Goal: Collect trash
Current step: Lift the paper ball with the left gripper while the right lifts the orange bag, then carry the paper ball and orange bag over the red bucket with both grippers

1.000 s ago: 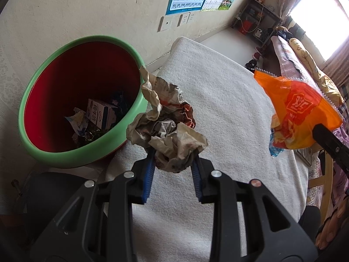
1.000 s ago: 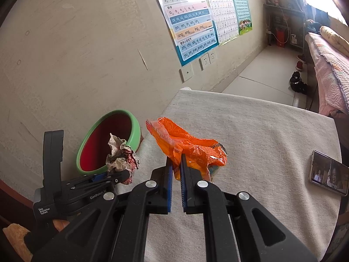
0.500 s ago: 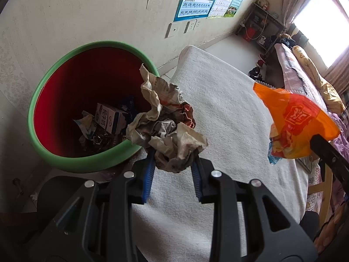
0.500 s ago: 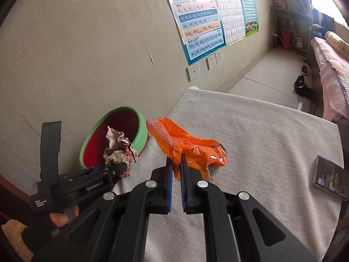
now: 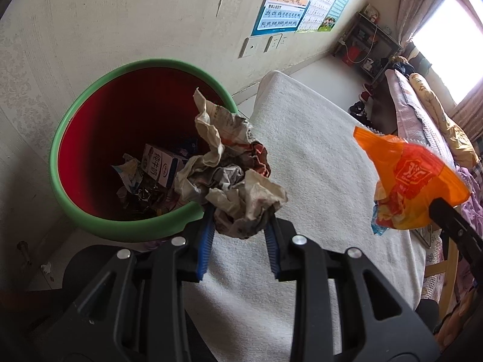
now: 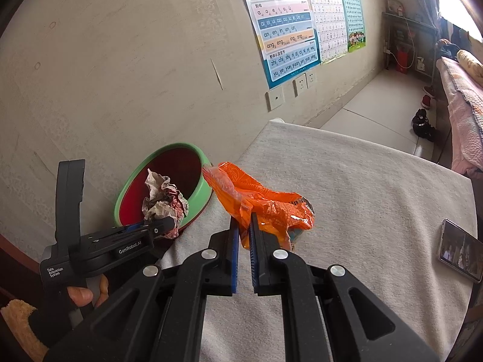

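Note:
My left gripper [image 5: 240, 226] is shut on a crumpled paper ball [image 5: 232, 169], held over the near rim of the red bin with a green rim [image 5: 90, 211]; the ball also shows in the right wrist view [image 6: 163, 194]. The bin [image 6: 199, 190] holds a milk carton [image 5: 158, 166] and other scraps. My right gripper [image 6: 245, 229] is shut on an orange snack wrapper [image 6: 262, 208], held above the white-clothed table [image 6: 362, 187] to the right of the bin. The wrapper also shows in the left wrist view [image 5: 410, 181].
A phone [image 6: 460, 250] lies near the table's right edge. The wall with posters [image 6: 286, 36] and sockets [image 6: 274, 98] stands just behind the bin. A bed [image 6: 462, 96] and shoes [image 6: 422, 120] are on the far right.
My left gripper has carried the paper ball further left, from beside the bin to over its near rim. The right gripper with the wrapper has moved a little toward the bin.

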Demonstrator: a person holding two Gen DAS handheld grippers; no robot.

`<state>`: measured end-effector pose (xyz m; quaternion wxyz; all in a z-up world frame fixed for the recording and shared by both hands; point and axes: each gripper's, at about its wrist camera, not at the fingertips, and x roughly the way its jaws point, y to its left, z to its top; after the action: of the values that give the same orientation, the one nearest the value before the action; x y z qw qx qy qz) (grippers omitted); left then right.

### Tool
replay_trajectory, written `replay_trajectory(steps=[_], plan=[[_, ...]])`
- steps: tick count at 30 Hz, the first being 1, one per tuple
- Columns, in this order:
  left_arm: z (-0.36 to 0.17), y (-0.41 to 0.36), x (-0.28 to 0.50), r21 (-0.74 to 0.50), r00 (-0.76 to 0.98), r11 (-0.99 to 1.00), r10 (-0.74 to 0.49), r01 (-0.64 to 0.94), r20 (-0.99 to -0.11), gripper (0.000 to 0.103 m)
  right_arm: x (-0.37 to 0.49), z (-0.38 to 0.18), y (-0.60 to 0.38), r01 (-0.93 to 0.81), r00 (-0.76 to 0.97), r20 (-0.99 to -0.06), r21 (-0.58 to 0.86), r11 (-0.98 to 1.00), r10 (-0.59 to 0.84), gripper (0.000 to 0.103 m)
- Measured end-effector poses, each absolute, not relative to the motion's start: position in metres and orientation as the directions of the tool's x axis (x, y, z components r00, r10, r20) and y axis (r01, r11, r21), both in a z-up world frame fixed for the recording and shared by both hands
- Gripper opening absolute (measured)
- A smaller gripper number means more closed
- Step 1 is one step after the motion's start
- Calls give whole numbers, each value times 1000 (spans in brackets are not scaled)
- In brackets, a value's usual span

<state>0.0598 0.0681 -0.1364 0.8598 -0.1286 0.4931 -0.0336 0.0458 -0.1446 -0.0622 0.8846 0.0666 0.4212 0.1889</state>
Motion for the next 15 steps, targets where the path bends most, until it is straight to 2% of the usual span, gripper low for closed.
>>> replay_trajectory(steps=[15], plan=[[-134, 78, 57, -241, 523, 965, -155, -100, -838, 29, 45, -62, -134, -301, 559, -723, 279, 912, 406, 7]])
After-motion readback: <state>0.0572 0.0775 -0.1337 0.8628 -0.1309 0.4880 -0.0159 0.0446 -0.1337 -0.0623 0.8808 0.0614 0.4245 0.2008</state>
